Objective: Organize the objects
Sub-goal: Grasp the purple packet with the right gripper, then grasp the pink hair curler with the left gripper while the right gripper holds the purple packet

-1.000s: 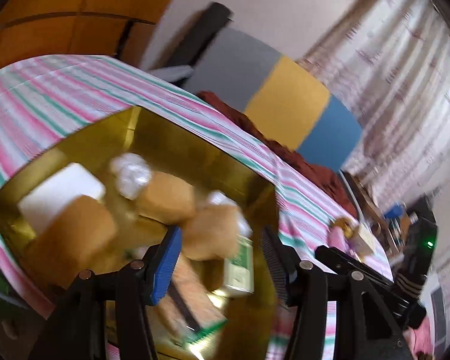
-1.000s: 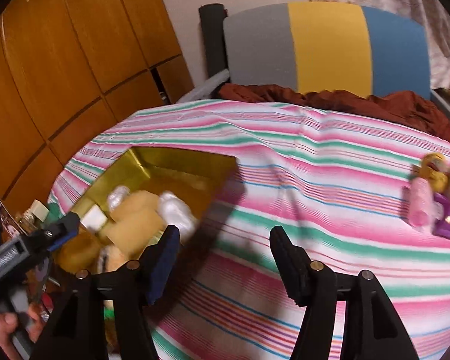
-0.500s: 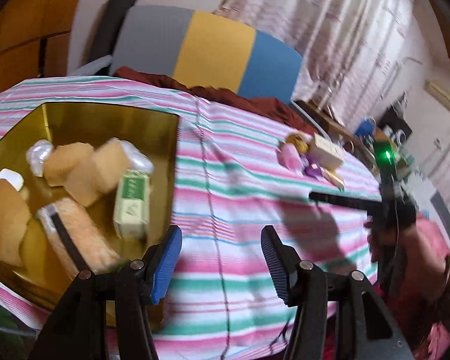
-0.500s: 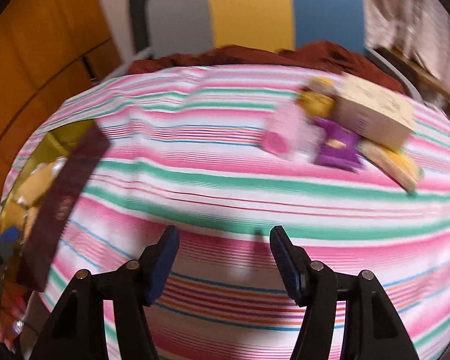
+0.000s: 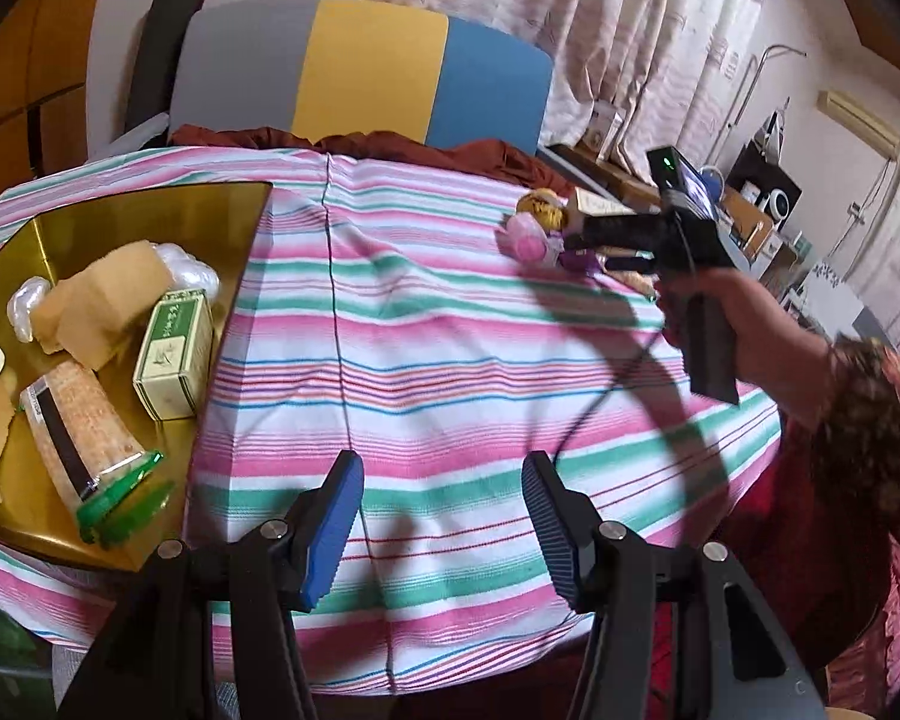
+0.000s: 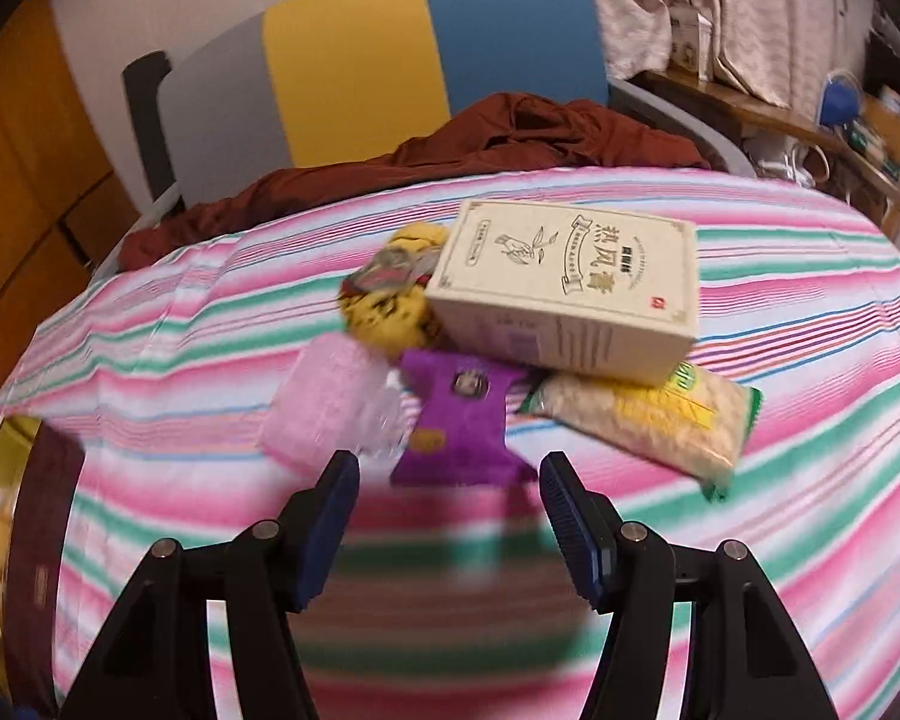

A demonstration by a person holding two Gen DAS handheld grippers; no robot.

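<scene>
Surface [image 5: 450, 324]: covered w/ pink-green-white striped cloth; wide bare stretch mid-cloth betw. gold tray and loose pile.
Edges: near edge of cloth dropped off just below left tool; far edge met by rust-red fabric [image 6: 510, 132] and a chair back [image 5: 366, 66] in grey, yellow, blue.
Gold tray [image 5: 150, 210]: sat at left edge of surface, partly overhanging near corner; held green-white box [image 5: 174, 354], long cracker pack w/ green end [image 5: 84, 426], tan wrapped pieces, white pearly lumps.
Loose pile: lay far right on cloth, well apart from tray.
Cream tea box [image 6: 570, 288]: biggest item, tilted, rested on the others.
Purple packet [image 6: 462, 414]: flat, nearest right tool, just beyond its tips.
Pink pack [image 6: 330, 414]: beside purple packet, blurred.
Yellow round pack [image 6: 390, 306]: behind pink pack, touching tea box.
Pale snack bag [image 6: 642, 426]: half under tea box, green trim.
Left tool [image 5: 444, 516]: about half spread, nothing betw. blue pads, hung over bare cloth right of tray.
Right tool [image 6: 450, 516]: about half spread, empty, poised over cloth just short of purple packet; seen from left cam in a hand [image 5: 744, 324] over the pile.
</scene>
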